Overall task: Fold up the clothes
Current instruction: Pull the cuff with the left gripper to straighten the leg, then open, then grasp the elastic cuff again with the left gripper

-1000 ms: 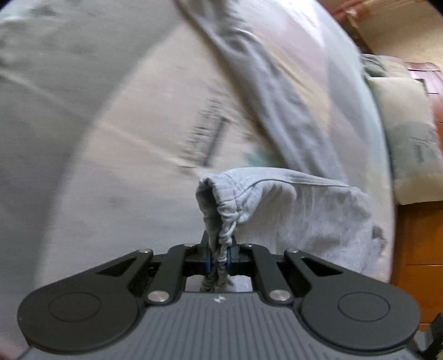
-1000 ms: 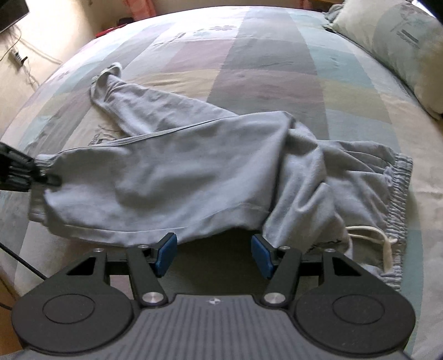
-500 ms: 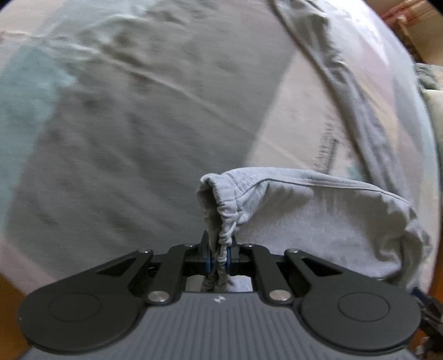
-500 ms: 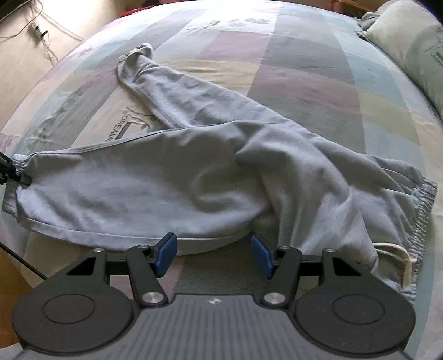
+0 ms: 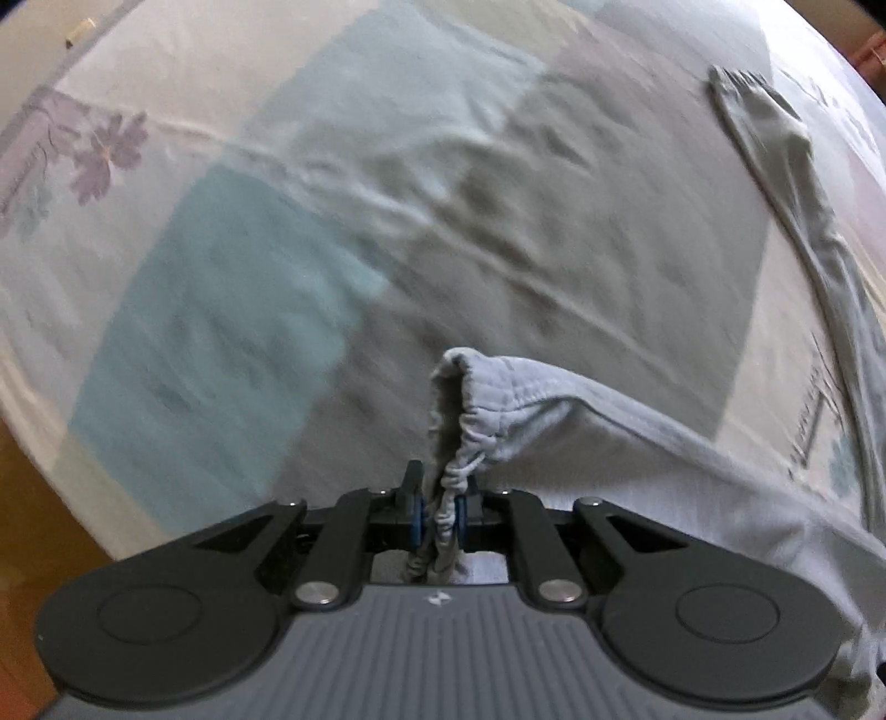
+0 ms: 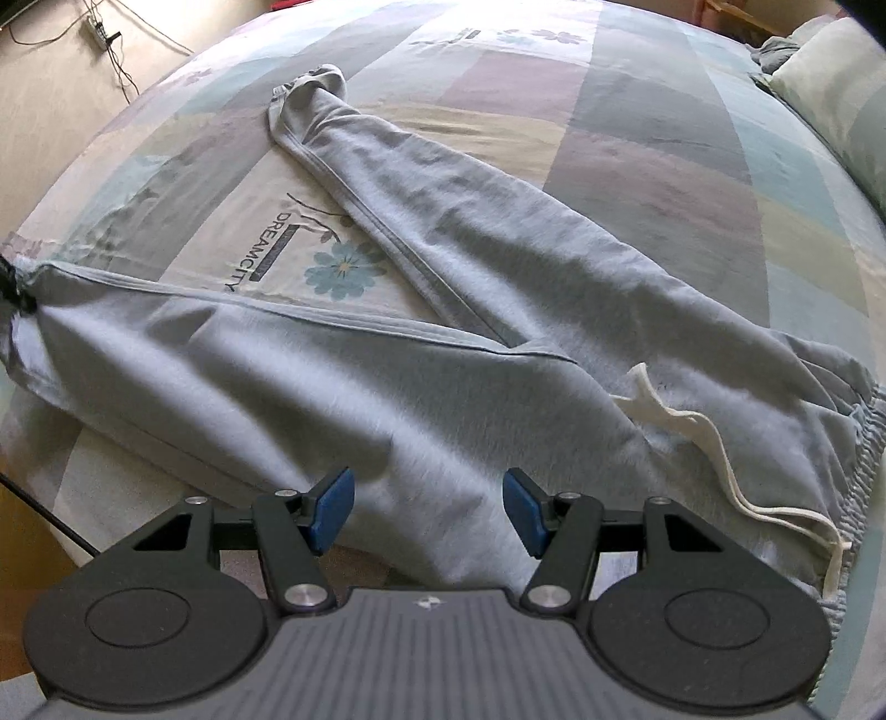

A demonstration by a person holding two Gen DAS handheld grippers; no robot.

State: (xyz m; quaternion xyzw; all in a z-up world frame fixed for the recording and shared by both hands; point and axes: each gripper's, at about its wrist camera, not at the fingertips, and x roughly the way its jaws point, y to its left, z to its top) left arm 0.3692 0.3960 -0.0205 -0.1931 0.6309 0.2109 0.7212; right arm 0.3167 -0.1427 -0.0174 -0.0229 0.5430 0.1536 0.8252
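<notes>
Grey sweatpants (image 6: 387, 387) lie spread on the patchwork bed sheet (image 6: 664, 166). My left gripper (image 5: 440, 509) pinches the gathered cuff (image 5: 470, 387) of the near leg. Its jaws are opening slightly, with the cuff still between the pads. In the right wrist view the left gripper (image 6: 8, 288) shows at the far left edge, the leg stretched out from it. The other leg runs away to its cuff (image 6: 310, 88), also seen in the left wrist view as a far cuff (image 5: 758, 111). My right gripper (image 6: 426, 509) stands open over the pants' near edge, holding nothing. A white drawstring (image 6: 720, 443) lies by the waistband (image 6: 864, 443).
A pillow (image 6: 830, 83) rests at the back right of the bed. Beyond the bed's far left lies floor with a power strip and cables (image 6: 99, 33). Wooden floor (image 5: 22, 443) shows past the bed edge near my left gripper.
My left gripper has carried the cuff outward toward the bed's edge, drawing the near leg straight and flattening the bunched seat. The right gripper shifted a little and stayed open.
</notes>
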